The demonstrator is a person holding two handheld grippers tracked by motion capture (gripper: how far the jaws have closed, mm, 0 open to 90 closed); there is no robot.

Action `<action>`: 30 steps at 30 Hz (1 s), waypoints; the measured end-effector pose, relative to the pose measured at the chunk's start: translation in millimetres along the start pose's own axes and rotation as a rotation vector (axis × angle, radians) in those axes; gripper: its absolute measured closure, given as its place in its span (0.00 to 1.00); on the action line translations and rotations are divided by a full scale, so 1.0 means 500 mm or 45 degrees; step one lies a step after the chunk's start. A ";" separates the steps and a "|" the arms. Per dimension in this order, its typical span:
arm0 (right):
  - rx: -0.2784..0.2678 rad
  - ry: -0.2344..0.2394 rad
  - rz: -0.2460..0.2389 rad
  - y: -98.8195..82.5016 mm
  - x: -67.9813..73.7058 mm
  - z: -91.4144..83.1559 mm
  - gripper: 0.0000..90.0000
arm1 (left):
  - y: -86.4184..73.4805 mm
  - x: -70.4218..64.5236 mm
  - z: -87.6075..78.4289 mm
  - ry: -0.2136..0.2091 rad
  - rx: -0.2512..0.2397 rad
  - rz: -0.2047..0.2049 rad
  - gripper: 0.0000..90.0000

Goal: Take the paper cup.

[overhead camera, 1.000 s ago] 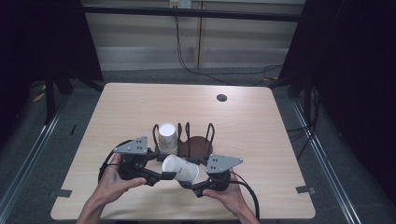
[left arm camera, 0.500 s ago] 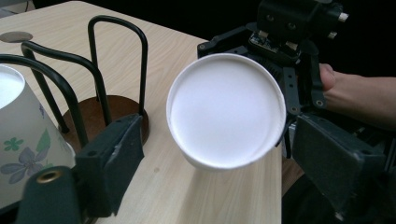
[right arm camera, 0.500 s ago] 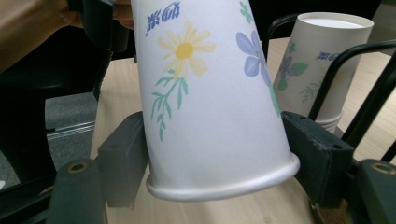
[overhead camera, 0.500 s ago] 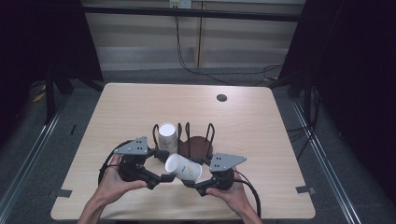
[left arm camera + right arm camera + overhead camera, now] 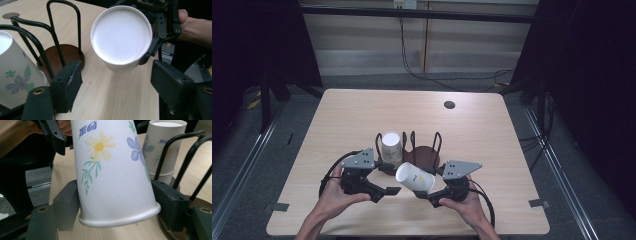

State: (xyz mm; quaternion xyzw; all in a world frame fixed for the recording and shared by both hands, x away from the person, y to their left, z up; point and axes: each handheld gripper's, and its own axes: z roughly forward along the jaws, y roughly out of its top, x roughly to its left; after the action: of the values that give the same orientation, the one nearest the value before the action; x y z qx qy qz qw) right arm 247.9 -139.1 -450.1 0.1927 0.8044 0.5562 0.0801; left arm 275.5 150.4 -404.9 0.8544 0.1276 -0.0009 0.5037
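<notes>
**Cup held sideways between the grippers**

Paper cup (image 5: 414,177) tipped on its side just above the table (image 5: 337,115), clamped near the rim by the right gripper (image 5: 432,196), base aimed at the left gripper (image 5: 384,191). Flower print up close in the right gripper view, jaws pressed on both sides of the wall just above the rolled rim. White base round and near in the left gripper view, left jaws spread wide, touching nothing, the cup apart from them.

Likely trouble: thin wall buckling under the squeeze, or the tapered, smooth paper sliding out of the pinch if loosened. A handover risks a drop should the left jaws close on the narrow base off-centre.

Just behind: wire rack (image 5: 424,147) on a dark round foot, black hoops upright. Stack of cups (image 5: 391,146) at the rack's left end, base up. Hoops close enough to catch the cup on any move toward the rack. Small dark hole (image 5: 449,104) far back on the table, well apart
</notes>
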 end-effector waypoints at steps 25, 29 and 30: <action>0.227 0.042 -0.016 0.003 -0.017 -0.003 0.30 | 0.000 -0.005 0.018 0.032 0.127 0.092 0.26; 0.257 0.056 -0.013 0.006 -0.018 -0.003 0.30 | 0.000 -0.007 0.012 0.022 0.123 0.110 0.29; 0.276 0.063 -0.018 0.011 -0.018 -0.003 0.30 | 0.001 -0.006 0.010 0.030 0.131 0.097 0.27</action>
State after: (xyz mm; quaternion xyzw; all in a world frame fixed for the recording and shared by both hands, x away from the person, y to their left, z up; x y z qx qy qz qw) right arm 256.7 -142.0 -445.3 0.1809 0.8629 0.4700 0.0429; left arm 273.2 145.3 -406.8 0.8834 0.1007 0.0218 0.4572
